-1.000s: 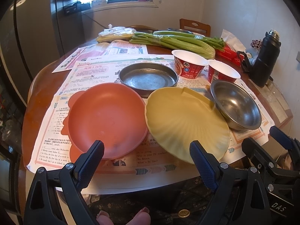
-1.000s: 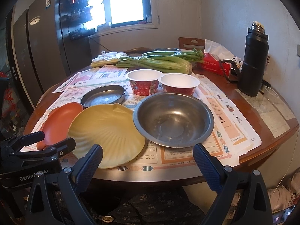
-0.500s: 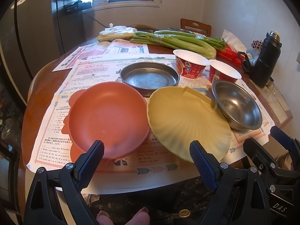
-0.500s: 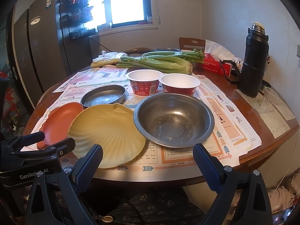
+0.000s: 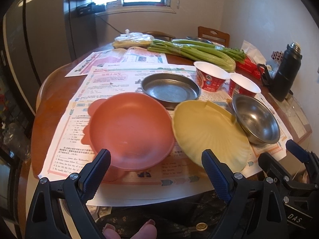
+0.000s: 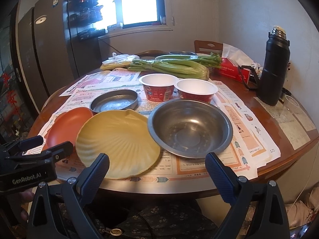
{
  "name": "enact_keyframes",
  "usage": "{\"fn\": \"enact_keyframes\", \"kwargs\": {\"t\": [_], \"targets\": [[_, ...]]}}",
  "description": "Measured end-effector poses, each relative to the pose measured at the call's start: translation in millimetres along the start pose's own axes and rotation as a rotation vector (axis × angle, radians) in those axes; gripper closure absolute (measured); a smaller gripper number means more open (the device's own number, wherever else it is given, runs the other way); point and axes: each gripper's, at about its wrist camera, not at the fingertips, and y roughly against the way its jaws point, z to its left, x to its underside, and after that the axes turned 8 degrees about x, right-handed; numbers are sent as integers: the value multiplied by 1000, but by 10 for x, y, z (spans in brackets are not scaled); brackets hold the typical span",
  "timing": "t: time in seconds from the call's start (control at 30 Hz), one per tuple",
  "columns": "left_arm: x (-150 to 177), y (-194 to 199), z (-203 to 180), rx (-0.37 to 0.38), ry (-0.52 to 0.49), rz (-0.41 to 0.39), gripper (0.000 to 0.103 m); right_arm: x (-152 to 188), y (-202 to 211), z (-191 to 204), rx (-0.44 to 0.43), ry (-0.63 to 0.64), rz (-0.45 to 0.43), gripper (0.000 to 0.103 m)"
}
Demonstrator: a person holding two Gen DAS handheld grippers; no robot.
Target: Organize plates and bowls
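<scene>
Plates and bowls lie spread on papers on the round wooden desk. An orange plate, matte and shallow, sits just ahead of the left tool, which is nearer to it; a ribbed yellow shell-shaped plate touches it on its right. Just ahead of the right tool lies a shiny steel bowl. Both tools are spread wide, holding nothing. A flat steel dish and two red paper bowls sit farther back.
</scene>
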Motion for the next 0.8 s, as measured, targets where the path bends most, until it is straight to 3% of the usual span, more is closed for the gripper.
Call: {"fn": "enact_keyframes", "kwargs": {"t": [0.57, 0.8], "targets": [[43, 209, 731, -85, 147, -25, 10, -241, 33, 532, -107, 142, -22, 6], [94, 177, 999, -65, 201, -1, 10, -607, -142, 842, -341, 165, 83, 9]]}}
